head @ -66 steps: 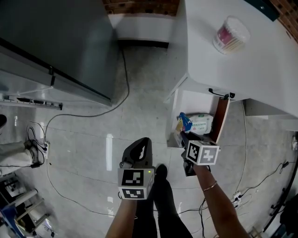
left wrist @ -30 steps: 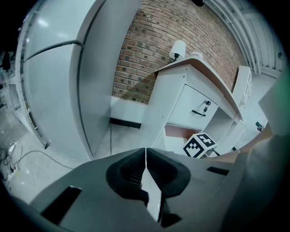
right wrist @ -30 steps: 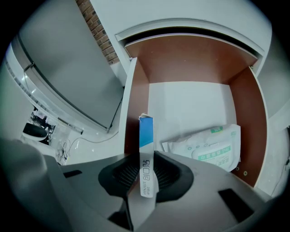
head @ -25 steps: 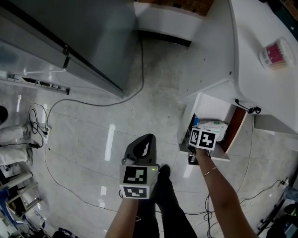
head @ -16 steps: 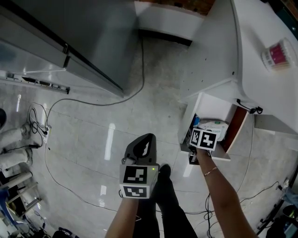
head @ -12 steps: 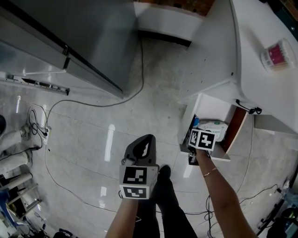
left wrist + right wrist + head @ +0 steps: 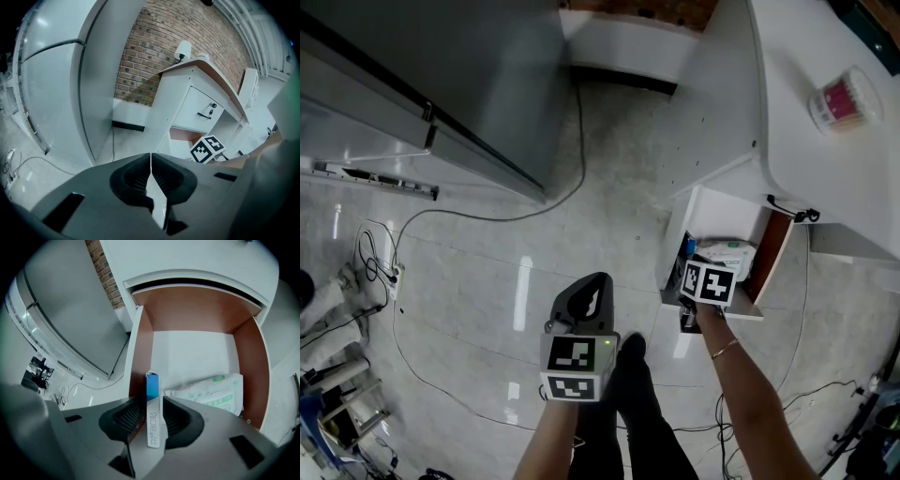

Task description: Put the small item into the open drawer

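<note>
As your right gripper (image 7: 153,402) hangs over the open drawer (image 7: 142,352), its jaws have just been opening, and the small box (image 7: 152,386) stands loose between them.

You have the box on its narrow edge between wide jaws that no longer seem to pinch it, over the drawer's left side and close to its left wall. From there it could, I judge, cling to a pad and ride out with you if you lift early, or tip across that wall to the floor. It may also land leaning on the pack of wipes (image 7: 211,392) at the drawer's right. It is a slim flat carton, blue at the far end and white with print nearer you. Your left gripper (image 7: 150,173), well away from the drawer, has its jaws pressed together on nothing.
</note>
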`<action>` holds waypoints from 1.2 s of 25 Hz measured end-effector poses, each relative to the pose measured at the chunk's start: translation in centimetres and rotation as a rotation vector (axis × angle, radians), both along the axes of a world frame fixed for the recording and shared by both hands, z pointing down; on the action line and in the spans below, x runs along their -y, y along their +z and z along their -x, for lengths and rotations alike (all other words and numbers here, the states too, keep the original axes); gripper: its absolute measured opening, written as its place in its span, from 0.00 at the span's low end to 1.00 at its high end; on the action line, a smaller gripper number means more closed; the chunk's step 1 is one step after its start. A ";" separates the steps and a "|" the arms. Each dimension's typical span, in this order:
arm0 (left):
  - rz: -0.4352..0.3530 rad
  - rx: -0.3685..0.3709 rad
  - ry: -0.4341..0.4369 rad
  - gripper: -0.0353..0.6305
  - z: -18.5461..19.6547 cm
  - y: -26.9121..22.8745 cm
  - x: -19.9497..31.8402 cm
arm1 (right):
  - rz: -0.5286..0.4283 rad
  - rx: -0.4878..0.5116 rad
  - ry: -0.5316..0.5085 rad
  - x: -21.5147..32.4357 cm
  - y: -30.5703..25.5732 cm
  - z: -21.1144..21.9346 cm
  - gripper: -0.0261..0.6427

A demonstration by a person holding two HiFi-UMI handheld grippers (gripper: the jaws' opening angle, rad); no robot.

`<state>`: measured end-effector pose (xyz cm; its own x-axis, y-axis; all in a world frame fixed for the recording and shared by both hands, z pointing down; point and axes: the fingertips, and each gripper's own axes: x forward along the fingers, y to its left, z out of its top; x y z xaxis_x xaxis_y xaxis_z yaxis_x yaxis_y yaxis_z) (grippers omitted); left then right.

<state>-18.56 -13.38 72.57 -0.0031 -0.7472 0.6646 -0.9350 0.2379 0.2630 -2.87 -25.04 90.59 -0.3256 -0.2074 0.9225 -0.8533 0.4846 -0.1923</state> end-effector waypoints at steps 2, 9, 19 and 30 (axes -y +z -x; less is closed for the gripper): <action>0.000 0.000 0.009 0.09 -0.4 -0.3 0.1 | -0.006 0.016 0.004 -0.1 -0.9 0.1 0.27; -0.012 0.005 0.042 0.09 -1.6 -1.9 0.7 | -0.043 0.064 0.004 -0.4 -4.5 0.0 0.27; -0.037 0.024 0.098 0.09 -4.0 -5.5 1.3 | -0.126 0.177 0.032 -1.5 -12.8 -1.8 0.27; -0.055 0.037 0.151 0.09 -7.3 -9.1 0.1 | -0.281 0.328 0.068 -4.3 -24.2 -4.7 0.19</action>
<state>-11.26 -13.47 63.47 0.0883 -0.7761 0.6245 -0.9684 0.0798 0.2361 1.78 -20.78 66.37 -0.5686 -0.4669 0.6773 -0.8011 0.5014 -0.3269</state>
